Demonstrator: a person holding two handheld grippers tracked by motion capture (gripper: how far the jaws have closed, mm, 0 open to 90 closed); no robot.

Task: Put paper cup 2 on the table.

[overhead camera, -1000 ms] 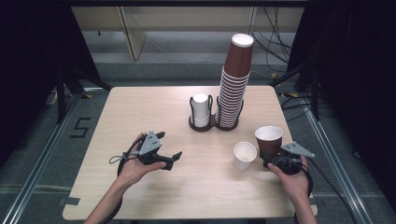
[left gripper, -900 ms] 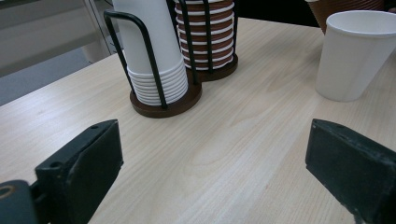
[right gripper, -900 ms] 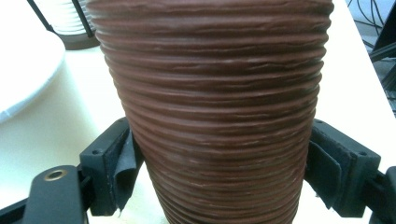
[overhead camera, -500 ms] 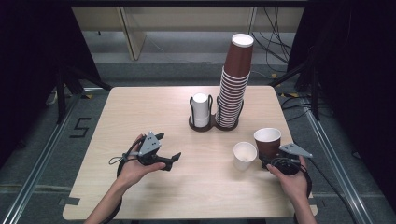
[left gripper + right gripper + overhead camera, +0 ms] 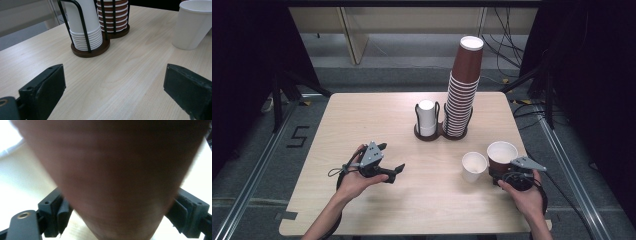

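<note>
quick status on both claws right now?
Left claw: open, nothing between the jaws.
Right claw: jaws have just been opening around the brown cup; whether the pads touch it cannot be told.

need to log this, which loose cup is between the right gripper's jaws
The brown cup at the table's right edge; the right gripper straddles its base. The loose white cup stands free beside it.

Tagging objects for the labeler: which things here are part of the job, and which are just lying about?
In the job:
- brown cup, between the jaws of the right gripper, which have just been opening
- white cup beside it

Lying about:
- tall brown cup stack
- white cup stack
- wire holder
- left gripper, open, holding nothing
</note>
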